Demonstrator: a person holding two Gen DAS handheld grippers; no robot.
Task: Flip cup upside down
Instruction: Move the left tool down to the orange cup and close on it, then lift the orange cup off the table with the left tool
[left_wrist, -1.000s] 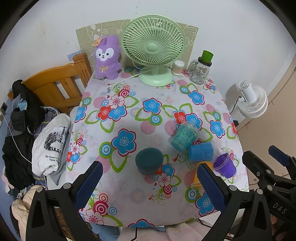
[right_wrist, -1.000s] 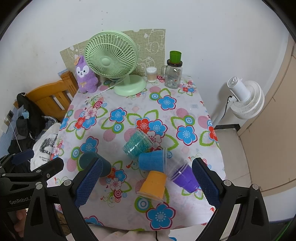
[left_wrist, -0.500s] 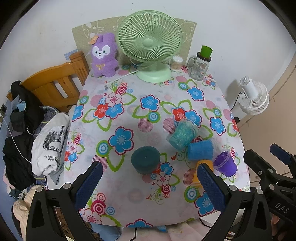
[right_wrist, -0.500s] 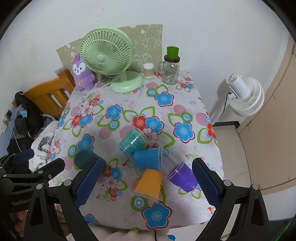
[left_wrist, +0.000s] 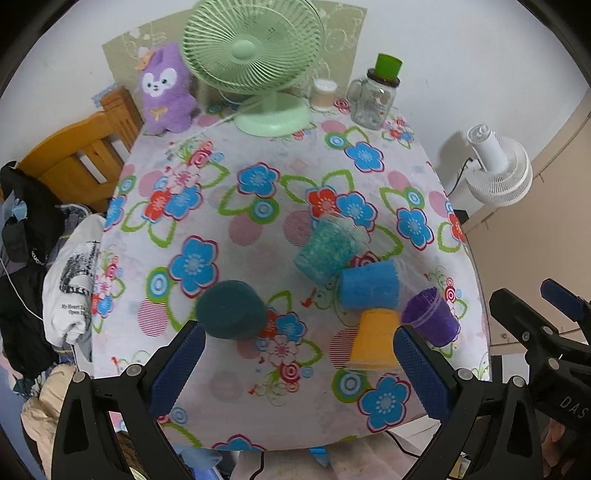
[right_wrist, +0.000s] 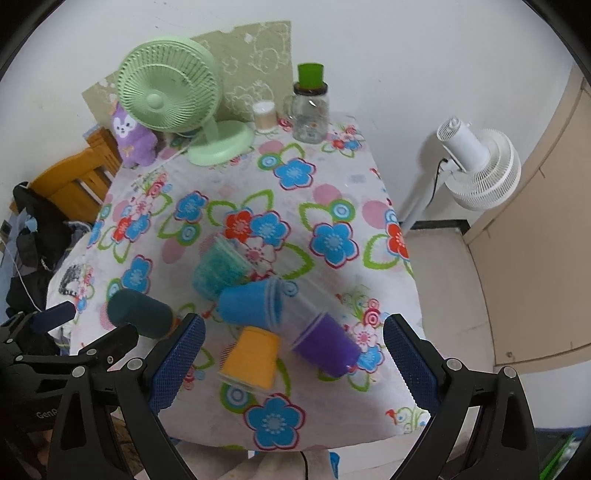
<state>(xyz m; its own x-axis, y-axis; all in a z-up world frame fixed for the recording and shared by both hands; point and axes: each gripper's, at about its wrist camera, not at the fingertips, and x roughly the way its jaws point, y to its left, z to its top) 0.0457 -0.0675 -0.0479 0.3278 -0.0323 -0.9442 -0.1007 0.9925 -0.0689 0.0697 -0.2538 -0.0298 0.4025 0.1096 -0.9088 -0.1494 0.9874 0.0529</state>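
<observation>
Several cups sit on the flowered tablecloth (left_wrist: 258, 229). A dark teal cup (left_wrist: 231, 309) stands upside down at the front left; it also shows in the right wrist view (right_wrist: 138, 313). A light teal cup (left_wrist: 325, 251), a blue cup (left_wrist: 369, 283), an orange cup (left_wrist: 373, 339) and a purple cup (left_wrist: 430, 319) lie on their sides at the front right. My left gripper (left_wrist: 299, 369) is open and empty above the table's front edge. My right gripper (right_wrist: 293, 365) is open and empty, above the orange cup (right_wrist: 253, 358) and purple cup (right_wrist: 325, 345).
A green desk fan (left_wrist: 255, 62), a purple plush toy (left_wrist: 166, 88), a small white jar (left_wrist: 323, 94) and a glass jar with a green lid (left_wrist: 375, 94) stand at the back. A wooden chair (left_wrist: 77, 155) with clothes is at the left. A white floor fan (right_wrist: 480, 166) stands right.
Both grippers have moved forward and lower toward the table; the cups look larger. The cups have not moved. Both grippers stay open.
</observation>
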